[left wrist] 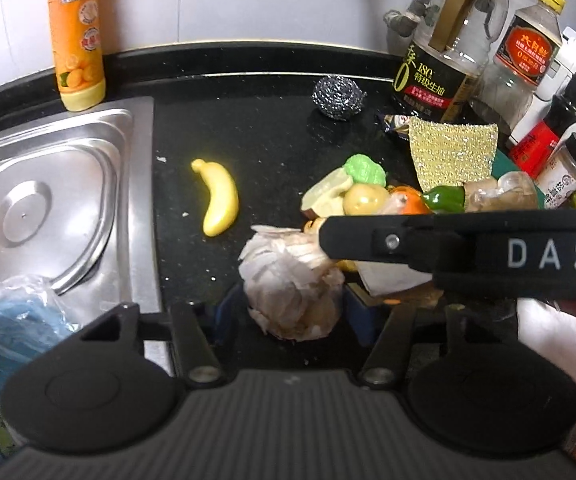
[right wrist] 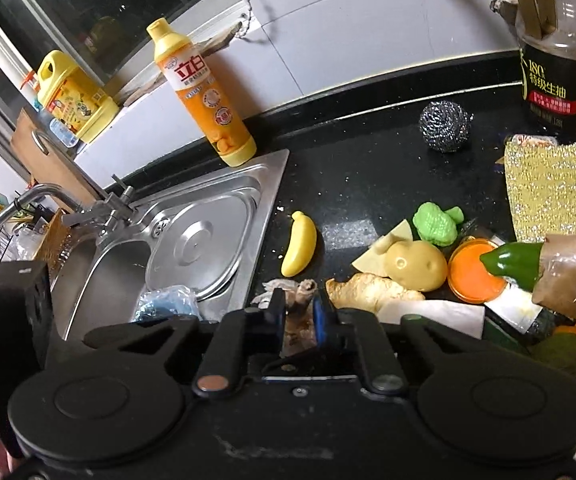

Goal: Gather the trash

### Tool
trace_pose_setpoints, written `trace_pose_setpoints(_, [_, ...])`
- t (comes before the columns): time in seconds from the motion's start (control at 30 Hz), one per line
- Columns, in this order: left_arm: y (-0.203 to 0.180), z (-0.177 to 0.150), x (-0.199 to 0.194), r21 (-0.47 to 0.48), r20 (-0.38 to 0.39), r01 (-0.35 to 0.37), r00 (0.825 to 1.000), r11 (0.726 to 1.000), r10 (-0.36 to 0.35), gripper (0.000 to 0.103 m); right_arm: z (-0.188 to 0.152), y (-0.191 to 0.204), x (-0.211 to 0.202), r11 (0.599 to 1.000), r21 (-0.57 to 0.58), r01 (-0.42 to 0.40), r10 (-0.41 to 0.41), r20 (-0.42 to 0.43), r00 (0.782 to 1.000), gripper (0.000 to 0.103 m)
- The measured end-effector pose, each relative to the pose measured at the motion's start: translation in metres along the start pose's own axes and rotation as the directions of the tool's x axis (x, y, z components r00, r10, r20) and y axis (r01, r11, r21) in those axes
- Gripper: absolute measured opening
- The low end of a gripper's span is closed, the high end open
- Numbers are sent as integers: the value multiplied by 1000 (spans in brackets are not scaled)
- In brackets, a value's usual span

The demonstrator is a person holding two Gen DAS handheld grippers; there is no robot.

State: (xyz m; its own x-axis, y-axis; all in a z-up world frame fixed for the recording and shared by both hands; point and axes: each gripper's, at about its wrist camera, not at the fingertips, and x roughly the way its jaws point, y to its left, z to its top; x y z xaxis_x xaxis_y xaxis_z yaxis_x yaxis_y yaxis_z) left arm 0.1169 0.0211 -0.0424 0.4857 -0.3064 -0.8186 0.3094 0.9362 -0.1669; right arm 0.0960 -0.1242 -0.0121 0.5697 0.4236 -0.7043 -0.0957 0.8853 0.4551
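My right tool (right wrist: 299, 316) pinches the crumpled wad of peels (left wrist: 292, 280); my left tool (left wrist: 288, 312) straddles it, pads hidden. The wad sits on the black surface (left wrist: 271, 140) just right of the sink (left wrist: 47, 208). Farther right, a bottle (left wrist: 440, 60) reads "180".

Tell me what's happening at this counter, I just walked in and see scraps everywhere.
A person holding two handheld grippers is collecting trash on the black countertop beside the steel sink. The right gripper is shut on a crumpled wad of papery brownish-white peelings, and the left gripper straddles the same wad. The yellow toy banana and the pile of toy vegetables lie untouched.
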Motion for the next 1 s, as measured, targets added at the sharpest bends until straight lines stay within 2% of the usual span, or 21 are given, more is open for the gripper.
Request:
trace_pose_setpoints(0.27, [-1,2,3,4,-1,6,1000,1000,-6,55,0,-2,-2,1000,12,-12,12,-12,1000,10])
trace_pose_setpoints(0.33, [0,2,5,-5,-13,2,1000,1000,-2,59,0,-6,-1,999,34,-5,6,-15,1000,10])
trace_pose_setpoints(0.53, [-2,5,11,15,-14,-12,1000,1000,12,59,-1,-6,-3,1000,22,10,-9,-9,1000,10])
trace_pose_setpoints(0.6, [-3,6,15,19,-25,-6,1000,1000,7,56,-2,-7,-4,999,31,8,-8,-7,1000,10])
trace_pose_setpoints(0.77, [-8,5,17,48,-18,-17,1000,999,18,55,-1,-9,-6,999,36,10,-10,2,1000,10])
trace_pose_setpoints(1.0, [-4,5,6,24,2,-1,1000,1000,1,55,-2,2,-14,1000,10,13,-13,22,1000,10])
